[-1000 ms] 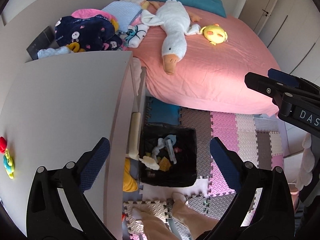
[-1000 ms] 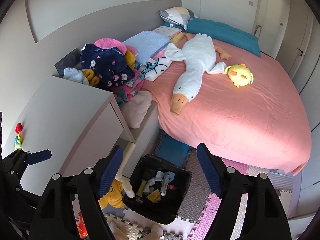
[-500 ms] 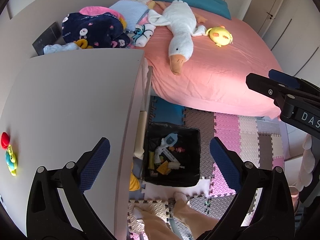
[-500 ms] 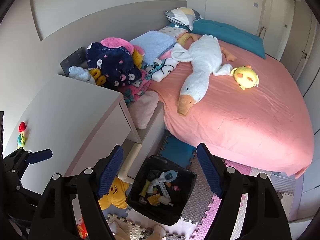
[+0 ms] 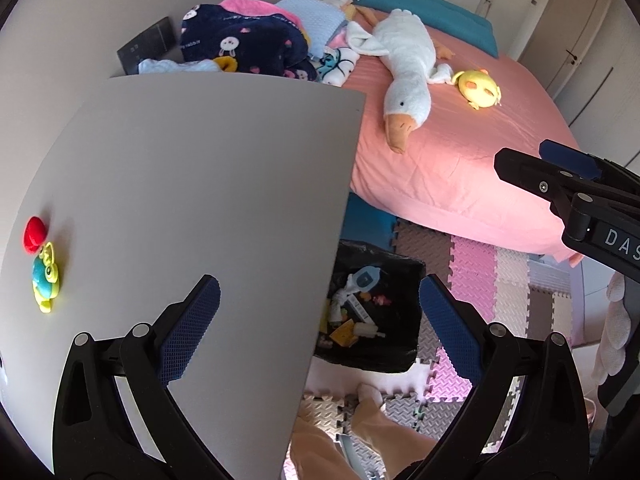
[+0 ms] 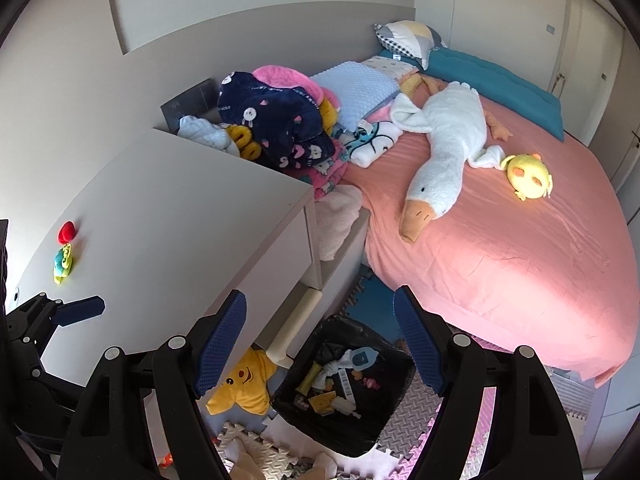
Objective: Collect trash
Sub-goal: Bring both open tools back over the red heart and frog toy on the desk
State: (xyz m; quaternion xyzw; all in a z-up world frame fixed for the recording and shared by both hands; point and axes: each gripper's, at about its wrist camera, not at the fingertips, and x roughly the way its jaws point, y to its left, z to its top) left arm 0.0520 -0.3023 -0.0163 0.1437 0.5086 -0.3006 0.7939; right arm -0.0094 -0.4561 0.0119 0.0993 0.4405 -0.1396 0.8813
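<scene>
A black-lined trash bin (image 6: 352, 436) stands on the floor between the dresser and the bed, holding several scraps: white wrappers, a yellow piece and a light-blue item (image 6: 360, 358). My right gripper (image 6: 320, 294) hangs above it, open, with nothing between its blue pads. In the left wrist view the bin (image 5: 372, 356) is partly hidden behind the dresser's edge. My left gripper (image 5: 318, 284) is open and empty, one finger over the dresser top, the other over the bin. Each gripper shows at the edge of the other's view.
A white dresser top (image 5: 180, 200) carries a red and a green-yellow toy (image 5: 42, 276). The pink bed (image 6: 500, 248) holds a goose plush (image 6: 444, 160), a yellow plush (image 6: 528, 176) and piled blankets. A yellow star plush (image 6: 244, 388) and the person's feet (image 5: 372, 400) are on foam mats.
Both views have slid sideways over the dresser, so its top now covers more of the left wrist view and part of the bin. Both grippers stayed open and empty.
</scene>
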